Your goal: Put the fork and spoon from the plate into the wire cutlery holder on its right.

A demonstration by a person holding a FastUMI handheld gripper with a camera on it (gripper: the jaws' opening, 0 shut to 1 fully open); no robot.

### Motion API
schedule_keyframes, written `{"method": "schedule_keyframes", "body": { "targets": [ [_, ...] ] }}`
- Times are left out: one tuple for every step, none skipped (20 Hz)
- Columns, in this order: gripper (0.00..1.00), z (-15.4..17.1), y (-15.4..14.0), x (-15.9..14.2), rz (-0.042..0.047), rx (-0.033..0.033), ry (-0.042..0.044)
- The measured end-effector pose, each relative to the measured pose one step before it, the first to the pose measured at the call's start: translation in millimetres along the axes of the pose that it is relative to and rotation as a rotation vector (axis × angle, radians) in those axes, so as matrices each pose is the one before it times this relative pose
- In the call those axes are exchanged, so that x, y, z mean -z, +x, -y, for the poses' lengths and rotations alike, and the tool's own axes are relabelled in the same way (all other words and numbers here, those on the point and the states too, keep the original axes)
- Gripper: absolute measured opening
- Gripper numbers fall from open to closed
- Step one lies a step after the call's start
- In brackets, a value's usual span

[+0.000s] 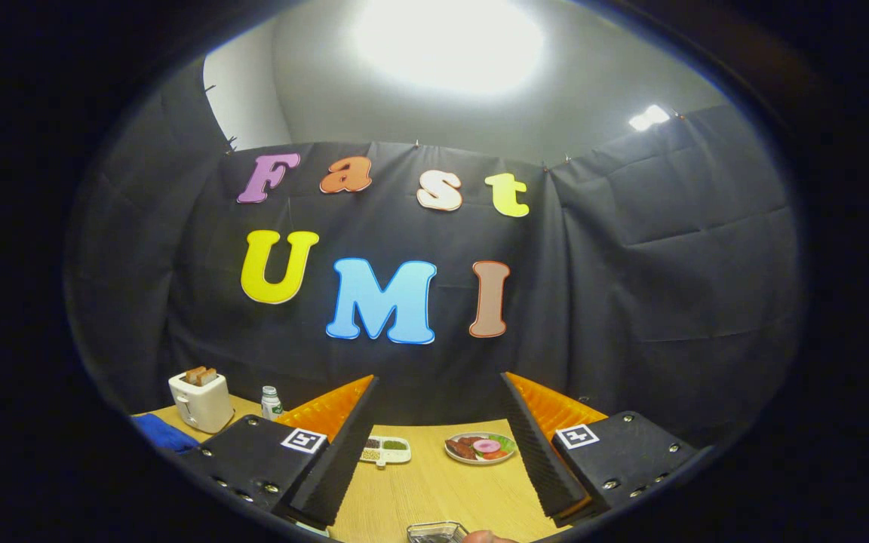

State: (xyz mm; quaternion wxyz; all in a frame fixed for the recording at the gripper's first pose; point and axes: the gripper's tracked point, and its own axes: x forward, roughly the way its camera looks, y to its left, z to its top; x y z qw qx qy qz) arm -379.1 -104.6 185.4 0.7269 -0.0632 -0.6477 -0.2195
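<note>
Gripper (434, 445) is hanging above the wooden table (434, 490), fingers spread wide, gripping nothing. Taking the gripper as landmark: between and beyond the fingers a plate of food (481, 447) is sitting, and a small divided tray (385, 450) is lying just by the left finger. Beyond the left finger a white toaster with bread (201, 400), a small bottle (271, 402) and a blue cloth (163, 434) are sitting. Nearest, under the fingers, a clear glass dish (436, 532) is poking in. Fork, spoon, wire holder: cannot tell where.

Clear dish (436, 532) cut off below
</note>
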Motion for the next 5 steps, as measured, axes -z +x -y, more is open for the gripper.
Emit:
{"method": "schedule_keyframes", "body": {
  "targets": [
    [0.95, -0.06, 1.70, 2.81, -0.00574, 0.00187, -0.01057],
    [0.95, -2.76, 2.74, 3.31, -0.00581, -0.00521, -0.00799],
    [0.95, -3.21, 1.52, -0.56, 0.00003, -0.00776, -0.00805],
    [0.95, -2.85, 0.30, -2.59, 0.00817, -0.00369, -0.00213],
    [0.95, -1.51, 1.83, -0.81, 0.00916, -0.00599, 0.00831]
  ]
}}
